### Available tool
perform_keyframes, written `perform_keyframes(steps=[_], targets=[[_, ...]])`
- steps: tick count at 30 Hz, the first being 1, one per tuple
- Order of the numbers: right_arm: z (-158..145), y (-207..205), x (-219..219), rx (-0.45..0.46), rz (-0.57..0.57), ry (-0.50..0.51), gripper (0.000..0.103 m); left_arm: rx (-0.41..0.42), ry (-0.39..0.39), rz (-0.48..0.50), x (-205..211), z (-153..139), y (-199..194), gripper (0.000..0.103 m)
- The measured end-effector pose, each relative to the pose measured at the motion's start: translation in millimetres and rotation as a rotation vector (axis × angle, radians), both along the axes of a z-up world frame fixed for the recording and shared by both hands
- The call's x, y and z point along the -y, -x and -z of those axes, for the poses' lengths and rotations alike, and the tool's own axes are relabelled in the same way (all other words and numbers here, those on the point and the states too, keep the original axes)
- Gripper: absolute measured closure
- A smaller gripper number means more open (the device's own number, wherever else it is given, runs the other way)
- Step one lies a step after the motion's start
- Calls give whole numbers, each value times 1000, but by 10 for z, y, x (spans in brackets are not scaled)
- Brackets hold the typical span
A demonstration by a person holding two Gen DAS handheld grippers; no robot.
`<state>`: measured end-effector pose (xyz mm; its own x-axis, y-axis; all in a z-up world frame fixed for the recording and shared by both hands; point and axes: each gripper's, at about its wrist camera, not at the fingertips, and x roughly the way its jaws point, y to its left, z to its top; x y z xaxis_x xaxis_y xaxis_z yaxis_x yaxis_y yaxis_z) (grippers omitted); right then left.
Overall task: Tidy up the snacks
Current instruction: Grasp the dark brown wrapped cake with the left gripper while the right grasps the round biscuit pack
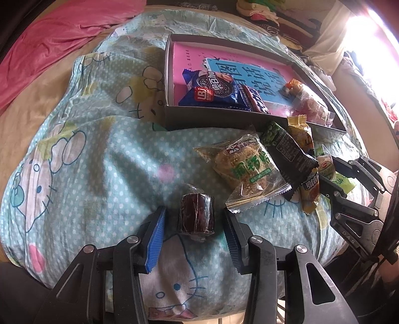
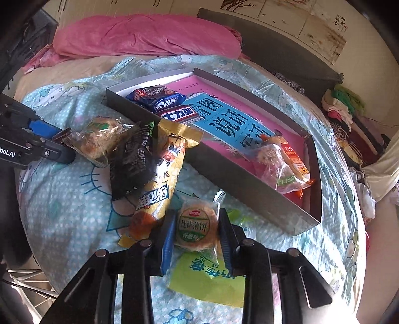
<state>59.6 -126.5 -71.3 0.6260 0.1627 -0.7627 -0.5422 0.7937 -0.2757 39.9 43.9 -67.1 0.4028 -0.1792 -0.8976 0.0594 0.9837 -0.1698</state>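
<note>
Bedspread (image 1: pixel 99 154): box (image 2: pixel 224 174) holds four snacks; five outside. Left gripper (image 1: pixel 197 224) apart around roll (image 1: pixel 197 216); right gripper (image 2: pixel 195 229) clamped on biscuit (image 2: pixel 195 225).

this is a bedroom in a home. the work surface is a bed (image 1: pixel 37 104) covered by a pale blue dotted cartoon-cat quilt (image 1: pixel 99 159), with a crumpled pink blanket (image 2: pixel 147 37) bunched at its far end against a dark headboard (image 2: pixel 274 49). paper sheets printed with bare branches (image 2: pixel 286 15) are taped to the wall above. beside the bed, folded clothes (image 2: pixel 341 112) lie stacked in a loose pile, and strong daylight (image 1: pixel 369 35) comes in from one side. a shallow grey cardboard box (image 1: pixel 212 119) sits on the quilt with wrapped snacks (image 1: pixel 247 169) scattered beside it, all ordinary household things.
</note>
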Motion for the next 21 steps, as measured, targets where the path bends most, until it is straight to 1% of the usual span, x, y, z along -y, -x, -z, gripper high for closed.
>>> perform_keyframes(steps=[2,6,10,12,16,21], targets=[[-34,-22,50,-15,11,-38,70,2,0,-1,-14,-4,-7,74],[-107,-81,186,-52,50,-149,70,7,-1,10,-9,-16,-8,75],[-169,-110,330,-84,89,-251,70,17,16,7,-33,-53,-7,75],[-197,-119,400,-96,105,-301,70,36,26,4,-52,-101,7,75],[-250,-133,527,-103,134,-374,70,79,29,-2,-63,-213,31,75],[-276,-161,630,-118,156,-430,70,114,31,-18,-107,-298,59,75]])
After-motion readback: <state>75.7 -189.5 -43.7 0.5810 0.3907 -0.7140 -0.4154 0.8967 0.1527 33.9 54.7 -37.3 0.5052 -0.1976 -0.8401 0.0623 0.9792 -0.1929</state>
